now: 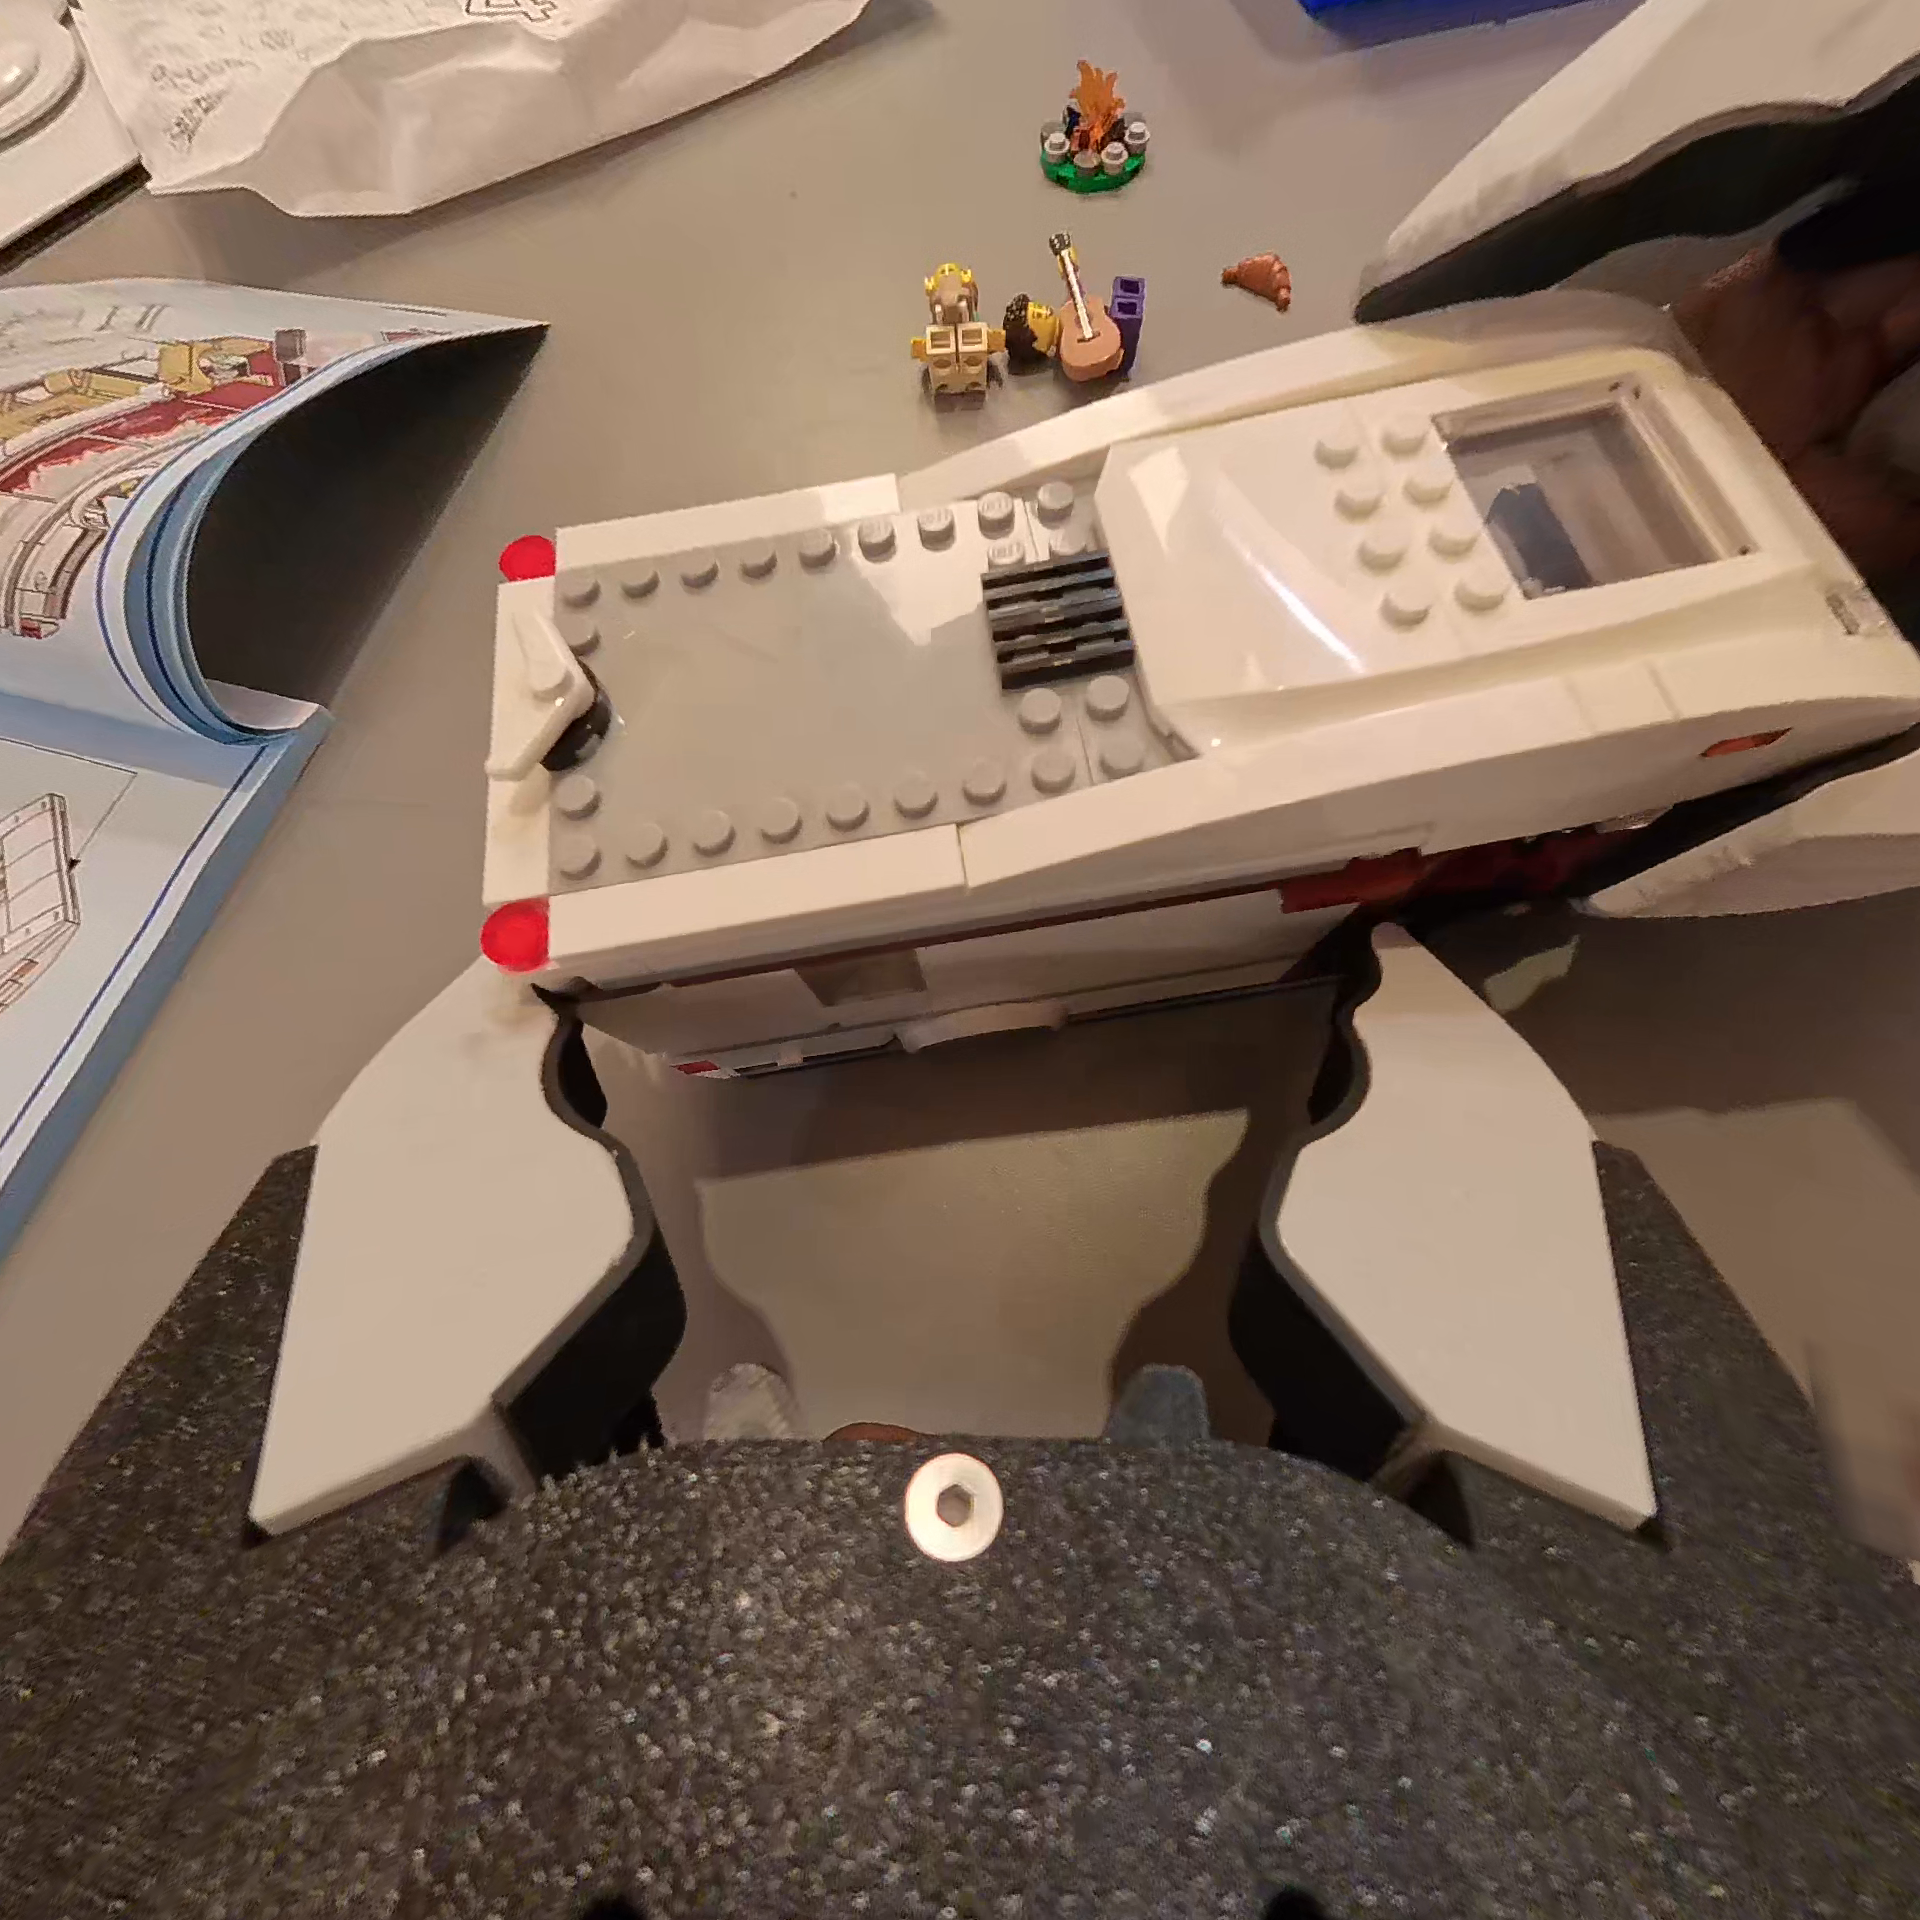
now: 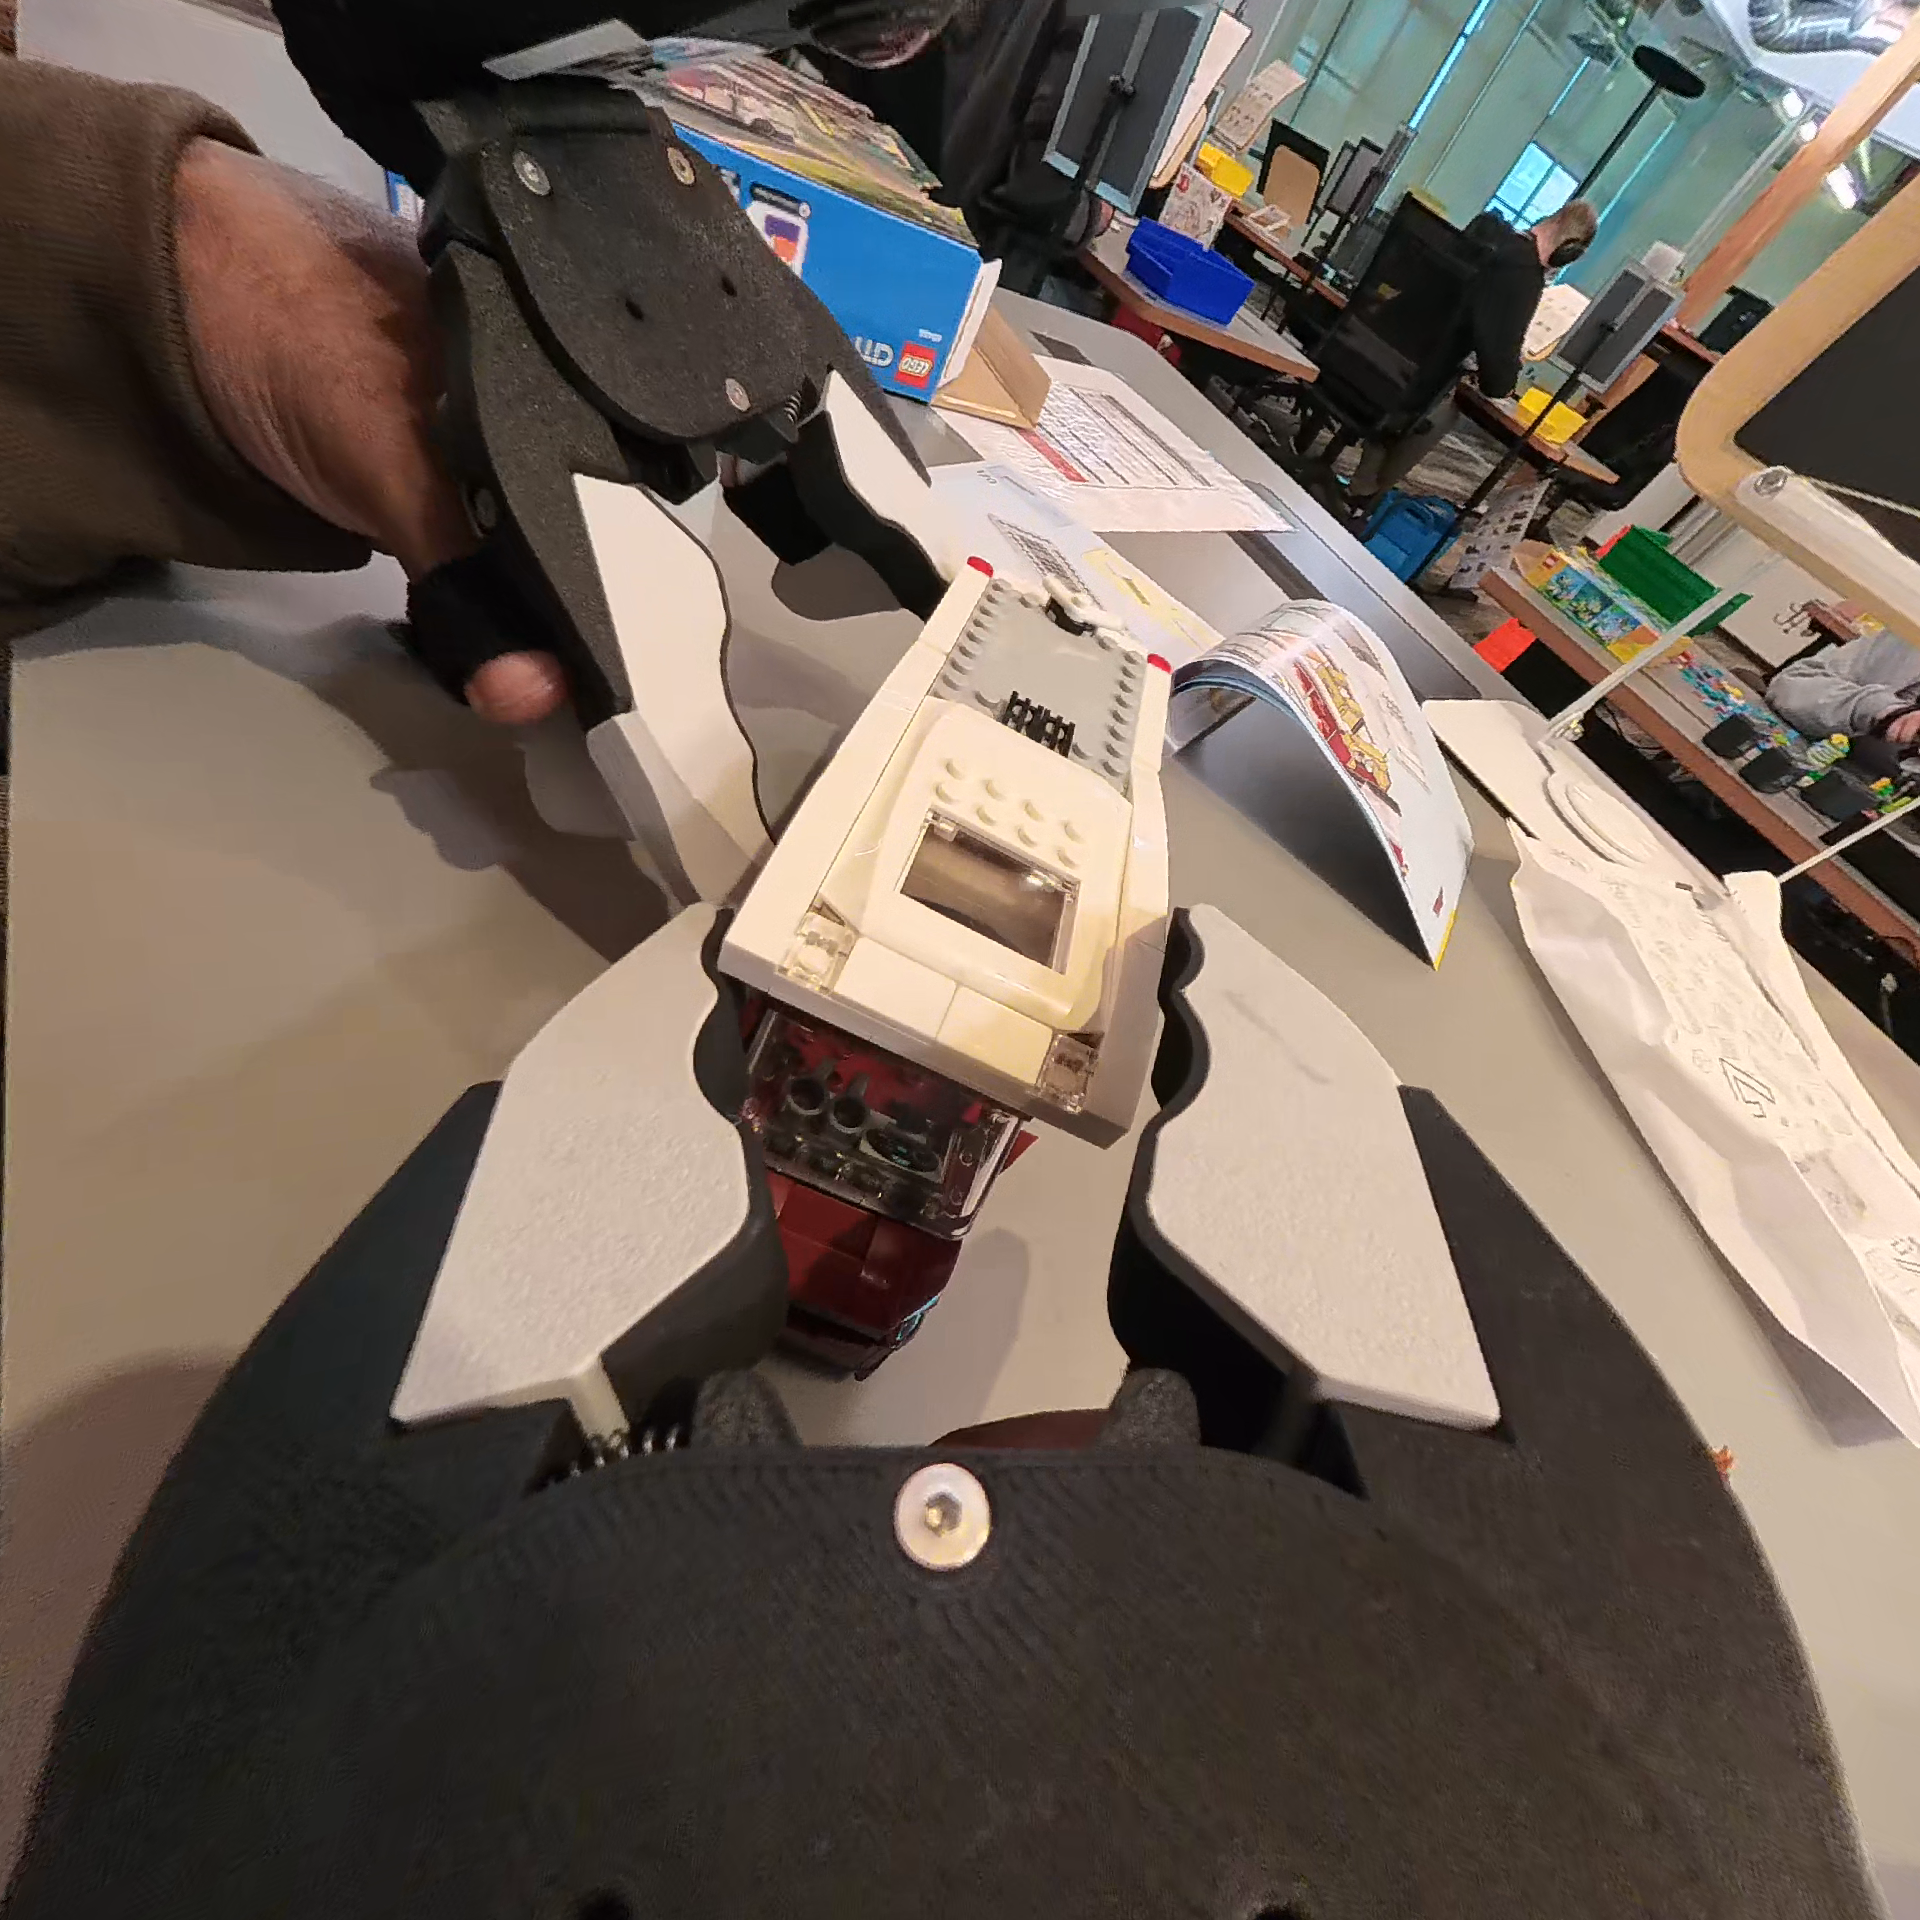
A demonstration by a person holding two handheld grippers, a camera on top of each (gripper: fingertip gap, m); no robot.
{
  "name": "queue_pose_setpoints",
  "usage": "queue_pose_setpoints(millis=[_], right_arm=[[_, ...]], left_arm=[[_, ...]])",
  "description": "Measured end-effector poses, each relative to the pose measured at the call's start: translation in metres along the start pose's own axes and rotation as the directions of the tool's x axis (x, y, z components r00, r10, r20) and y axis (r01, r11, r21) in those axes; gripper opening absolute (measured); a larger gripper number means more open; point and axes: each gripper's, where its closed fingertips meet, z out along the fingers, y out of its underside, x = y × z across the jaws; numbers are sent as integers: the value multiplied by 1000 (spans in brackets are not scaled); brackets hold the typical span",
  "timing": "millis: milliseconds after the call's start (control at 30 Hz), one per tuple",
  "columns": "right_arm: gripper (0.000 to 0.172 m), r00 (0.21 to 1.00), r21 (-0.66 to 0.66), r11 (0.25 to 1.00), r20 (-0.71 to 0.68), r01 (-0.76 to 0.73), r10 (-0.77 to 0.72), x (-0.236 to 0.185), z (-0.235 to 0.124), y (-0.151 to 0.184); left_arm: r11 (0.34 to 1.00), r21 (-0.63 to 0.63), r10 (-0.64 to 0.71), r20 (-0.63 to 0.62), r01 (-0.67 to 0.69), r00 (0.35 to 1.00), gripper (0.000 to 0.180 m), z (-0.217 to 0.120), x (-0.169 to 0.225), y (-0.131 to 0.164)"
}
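White brick van (image 2: 966, 904), long axis along right tool (image 2: 940, 997)

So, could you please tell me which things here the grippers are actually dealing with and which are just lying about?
In hand:
- toy van, clamped at its front by the right gripper
- left gripper, open by the van's side

Lying about:
- booklet
- paper bag
- toy figures
- toy campfire
- toy croissant
- blue box

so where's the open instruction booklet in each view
Left wrist view: instruction booklet at the left edge, pages arched up, left of the brick camper van's red-light end.
Right wrist view: booklet right of centre, beside the same end of the van.
Shared landmark: the van's black grille.
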Motion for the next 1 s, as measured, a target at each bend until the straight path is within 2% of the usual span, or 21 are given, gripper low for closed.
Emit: queue_pose_setpoints(millis=[233, 300, 367, 433, 567, 700, 767, 833, 900, 1000], right_arm=[[78, 995, 44, 994, 38, -99, 97, 4, -5, -7], [78, 981, 73, 981, 74, -182, 177, 5, -7, -12], [78, 951, 94, 954, 148, -286, 271, 2, -8, -17], [78, 968, 80, 972, 139, -220, 208, -3, -4, -14], [78, 984, 80, 984, 91, -158, 150, -2, -4, -14], [77, 979, 114, 975, 99, -190, 179, 4, -8, -15], [46, 981, 176, 967, 98, -185, 169, 6, -16, -23], [37, 986, 215, 963, 60, -162, 152, 13, -21, -27], [36, 987, 216, 964, 65, -158, 147, 13, -22, -26], [40, 992, 188, 975, 70, -118, 107, 9, -18, -22]], left_arm=[[1000, 6, 7, -5, -7, 1000, 129, -1, 1, 0], [1000, 3, 11, -9, -11, 1000, 128, 0, 2, 0], [999, 10, 35, -41, -35, 999, 119, -1, 8, -1], [997, 7, 74, -82, -73, 994, 100, -1, 18, 0], [996, -65, 58, -56, -62, 997, 100, 5, 15, 8], [1000, 1, 24, -59, -24, 998, 100, -2, 12, 1], [997, 77, -17, -58, 21, 998, 100, -13, 4, -6], [984, 175, -14, -17, 17, 1000, 100, -28, -8, -14], [970, 238, 34, 47, -44, 998, 100, -41, -18, -21], [958, 256, 102, 107, -127, 989, 100, -44, -20, -28]])
